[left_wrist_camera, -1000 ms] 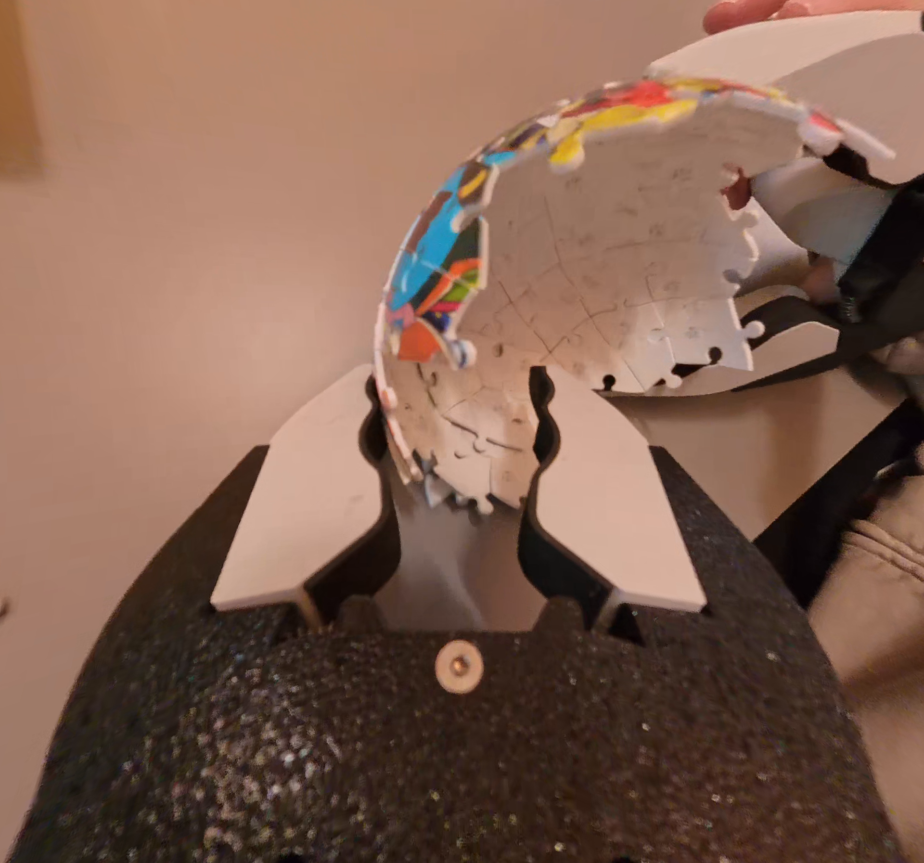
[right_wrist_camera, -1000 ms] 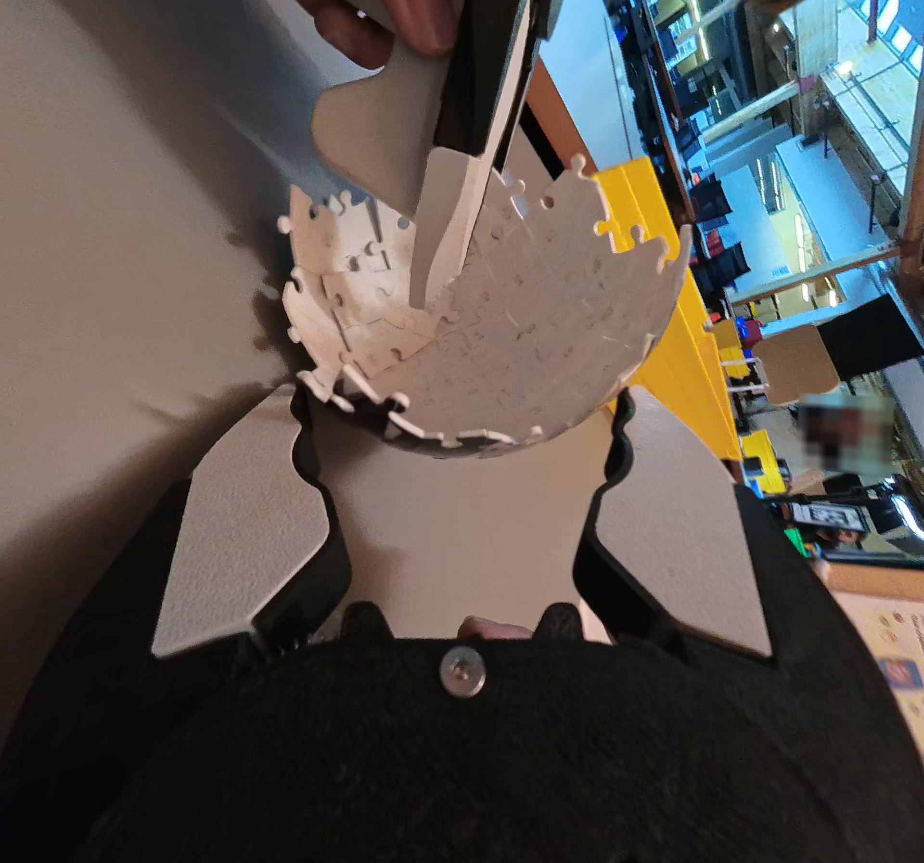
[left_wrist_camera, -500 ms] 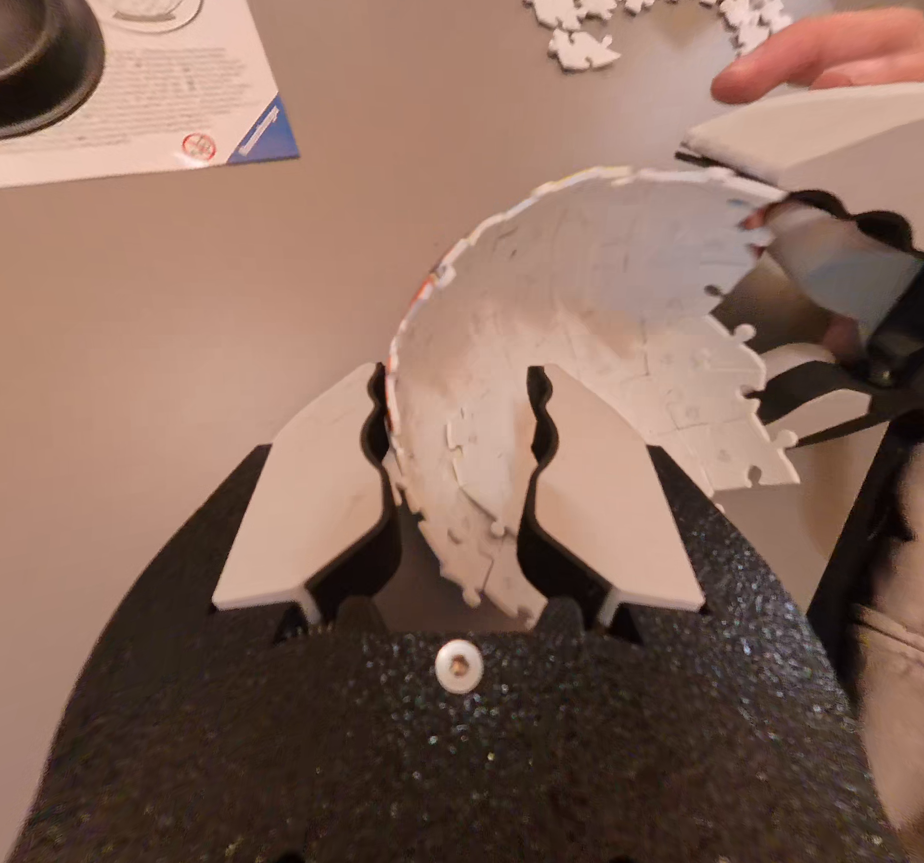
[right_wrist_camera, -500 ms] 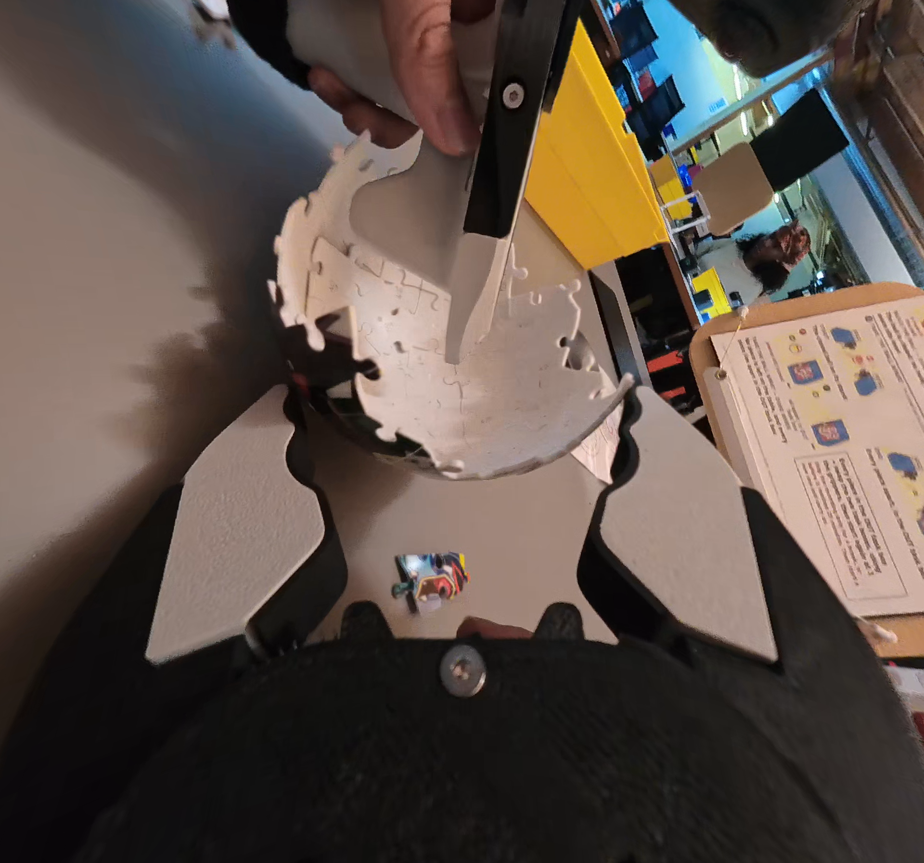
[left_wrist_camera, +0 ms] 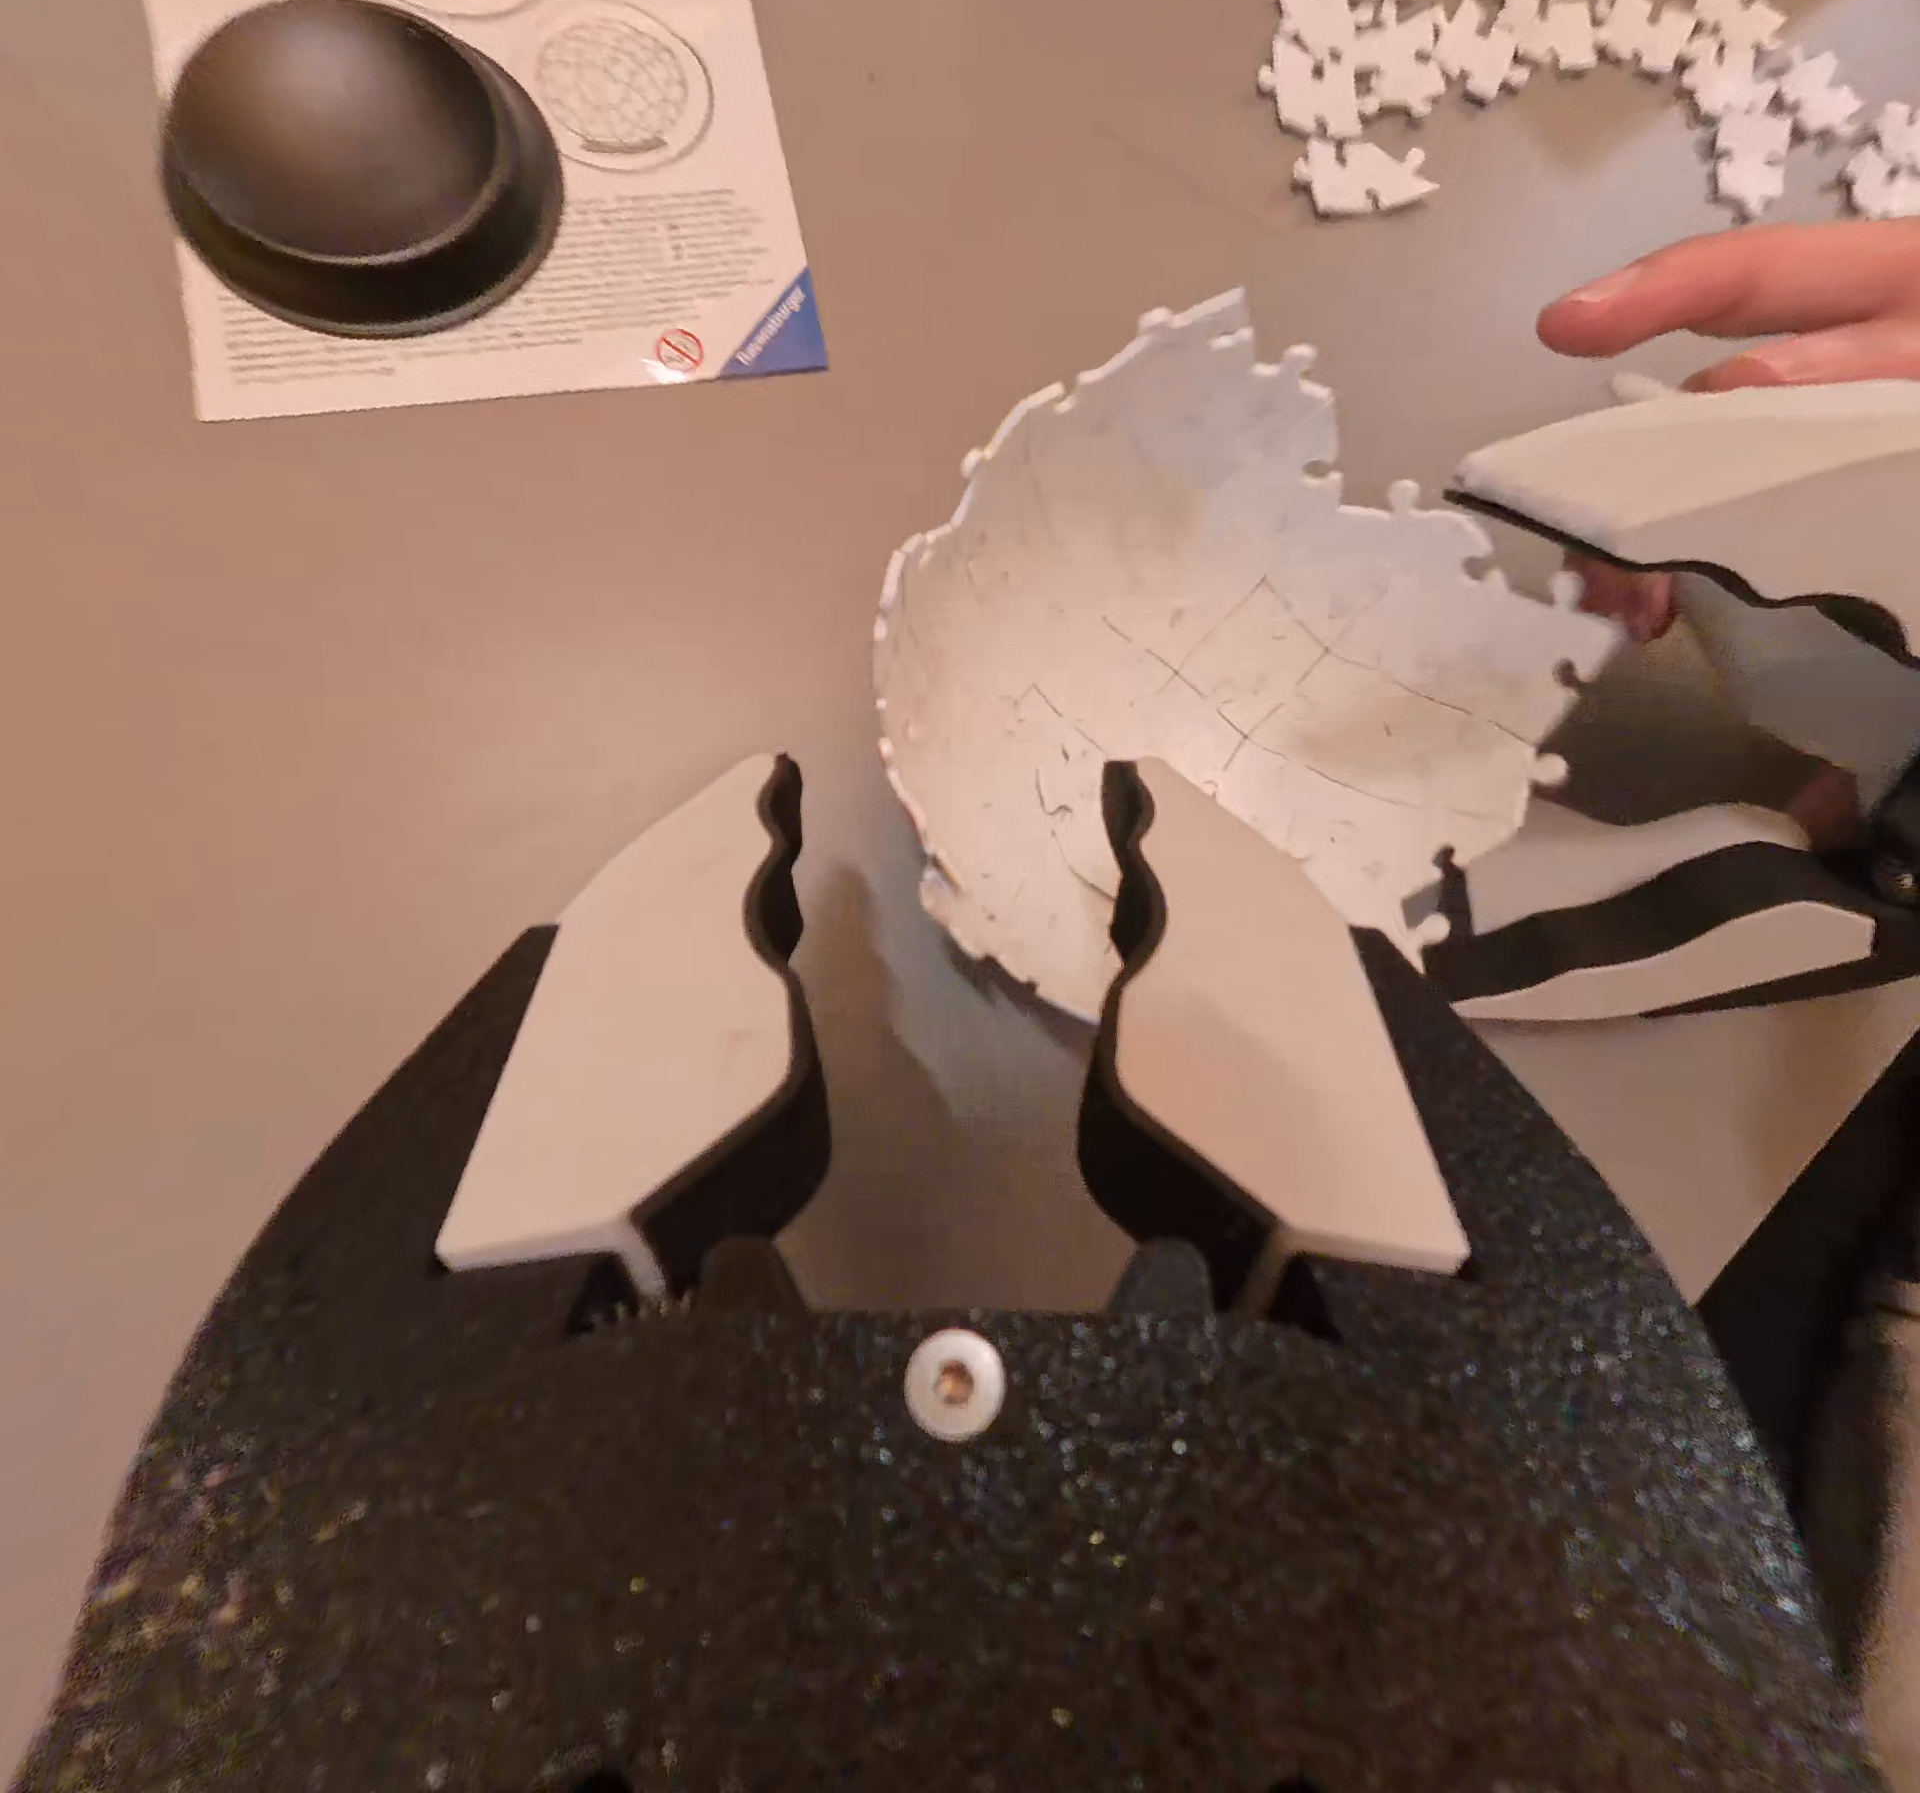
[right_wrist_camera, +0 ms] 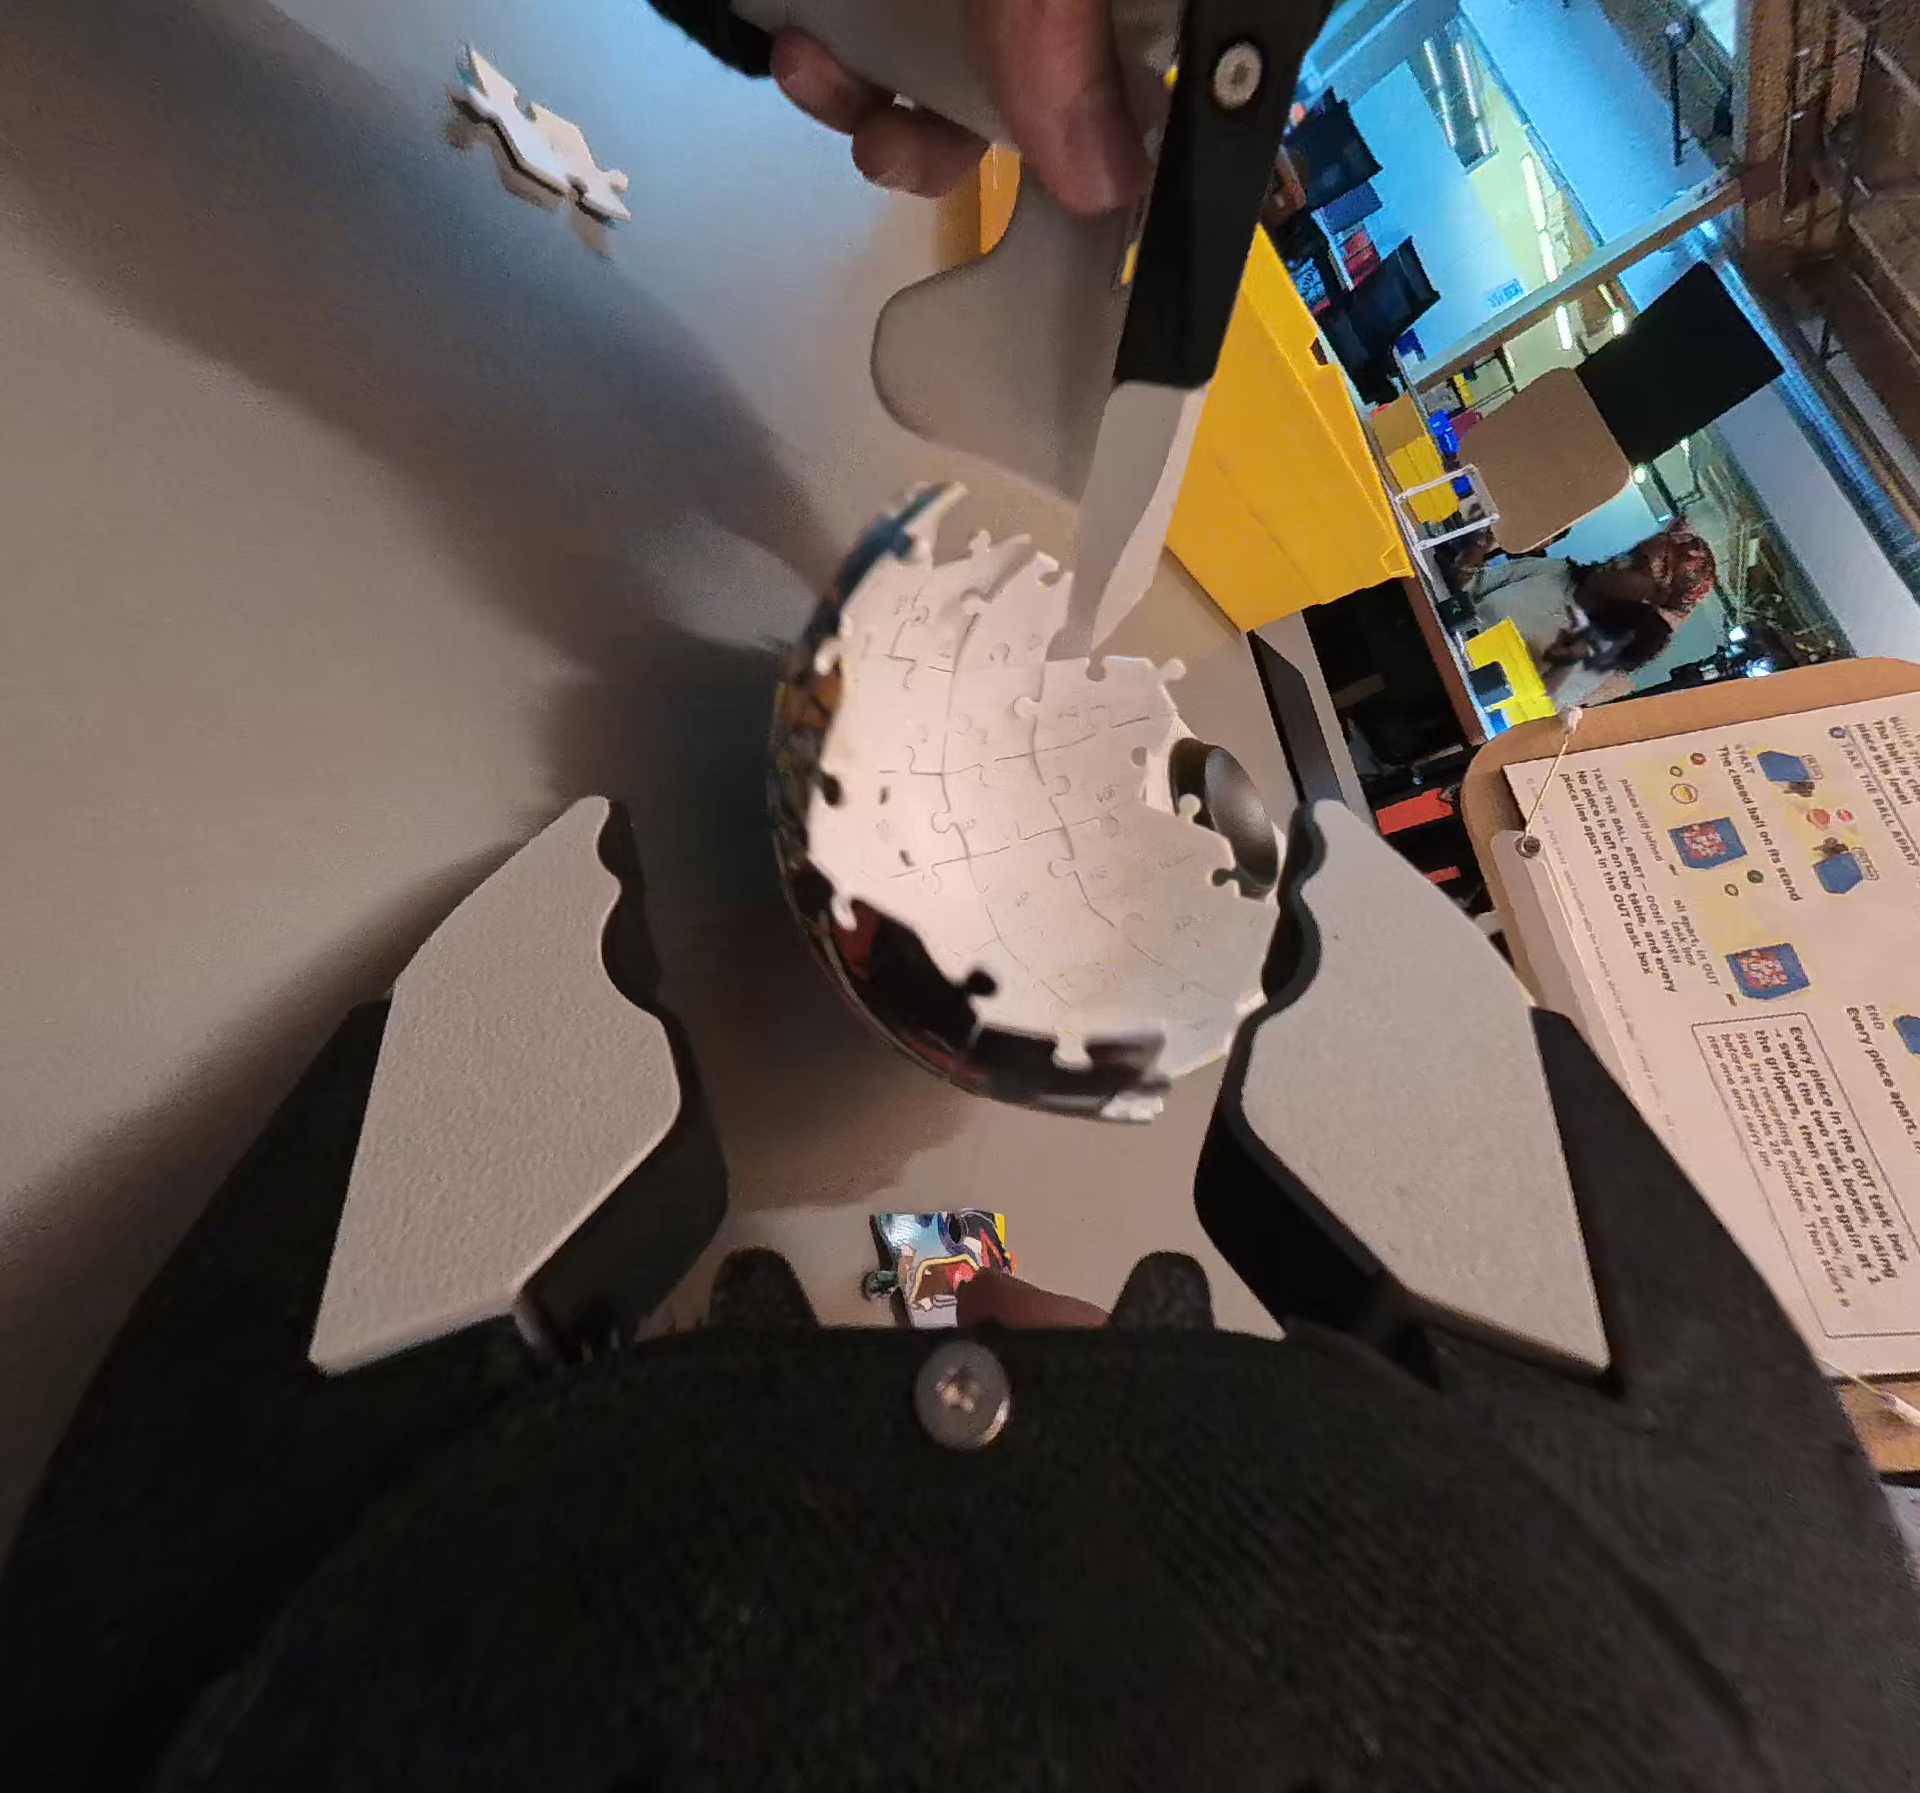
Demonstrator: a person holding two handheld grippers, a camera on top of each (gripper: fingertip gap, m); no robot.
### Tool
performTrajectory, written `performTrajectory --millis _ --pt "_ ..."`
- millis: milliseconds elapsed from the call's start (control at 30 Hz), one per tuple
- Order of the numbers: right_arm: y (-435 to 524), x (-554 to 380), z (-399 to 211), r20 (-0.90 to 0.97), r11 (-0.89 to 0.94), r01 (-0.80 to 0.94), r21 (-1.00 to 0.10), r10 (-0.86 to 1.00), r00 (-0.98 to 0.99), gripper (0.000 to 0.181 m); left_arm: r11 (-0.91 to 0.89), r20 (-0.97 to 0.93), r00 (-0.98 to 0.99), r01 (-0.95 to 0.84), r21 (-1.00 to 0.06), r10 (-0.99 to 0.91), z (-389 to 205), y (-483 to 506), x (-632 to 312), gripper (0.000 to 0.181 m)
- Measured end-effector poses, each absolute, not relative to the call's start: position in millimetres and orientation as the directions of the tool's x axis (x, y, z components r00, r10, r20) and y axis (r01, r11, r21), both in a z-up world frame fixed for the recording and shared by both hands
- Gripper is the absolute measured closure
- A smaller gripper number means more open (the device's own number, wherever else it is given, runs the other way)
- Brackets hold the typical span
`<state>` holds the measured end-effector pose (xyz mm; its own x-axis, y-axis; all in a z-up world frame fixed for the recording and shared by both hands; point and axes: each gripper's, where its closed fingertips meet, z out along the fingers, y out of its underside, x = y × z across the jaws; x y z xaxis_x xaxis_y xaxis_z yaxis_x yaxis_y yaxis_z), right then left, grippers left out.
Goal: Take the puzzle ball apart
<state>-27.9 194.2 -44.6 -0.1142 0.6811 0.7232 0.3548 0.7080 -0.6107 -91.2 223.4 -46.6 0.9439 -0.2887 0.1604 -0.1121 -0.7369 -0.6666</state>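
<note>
Left gripper (left_wrist_camera: 951,834) beside puzzle shell (left_wrist_camera: 1174,694)

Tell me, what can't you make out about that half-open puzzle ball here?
- Left wrist view: the puzzle shell shows only its white inside, and a finger of the left gripper hides its lower rim.
- Left wrist view: the pile of loose pieces is cut off by the top and right edges.
- Right wrist view: the coloured piece is half hidden behind the body of the right gripper.
</note>
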Motion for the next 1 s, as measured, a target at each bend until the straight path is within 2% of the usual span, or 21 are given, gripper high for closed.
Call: performTrajectory --millis 233,333,467,567,700,833,1000 --pt "188 -28 -56 0.717 0.723 0.365 -0.587 0.673 -0.181 0.068 -0.667 0.132 0.981 0.006 -0.745 -0.139 -23 213 -125 0.125" --pt "183 -30 -58 0.716 0.728 0.362 -0.582 0.67 -0.197 0.069 -0.583 0.122 0.992 0.074 -0.809 -0.044 -3 201 -150 0.125" --pt "180 -34 -60 0.745 0.76 0.369 -0.535 0.631 -0.218 0.07 -0.51 0.184 0.983 0.152 -0.846 -0.013 12 178 -164 0.123" --pt "173 -38 -61 0.752 0.773 0.361 -0.522 0.617 -0.233 0.073 -0.565 0.23 0.973 0.176 -0.806 -0.025 1 166 -157 0.121" --pt "170 -40 -62 0.765 0.785 0.361 -0.503 0.599 -0.236 0.076 -0.661 0.337 0.939 0.214 -0.72 -0.063 -12 170 -126 0.13" --pt "167 -42 -62 0.768 0.79 0.362 -0.495 0.593 -0.242 0.077 -0.752 0.284 0.954 0.117 -0.649 -0.097 -24 188 -109 0.138" --pt "160 -44 -64 0.768 0.794 0.357 -0.491 0.589 -0.253 0.084 -0.89 0.203 0.977 0.034 -0.455 -0.066 -43 197 -107 0.148"
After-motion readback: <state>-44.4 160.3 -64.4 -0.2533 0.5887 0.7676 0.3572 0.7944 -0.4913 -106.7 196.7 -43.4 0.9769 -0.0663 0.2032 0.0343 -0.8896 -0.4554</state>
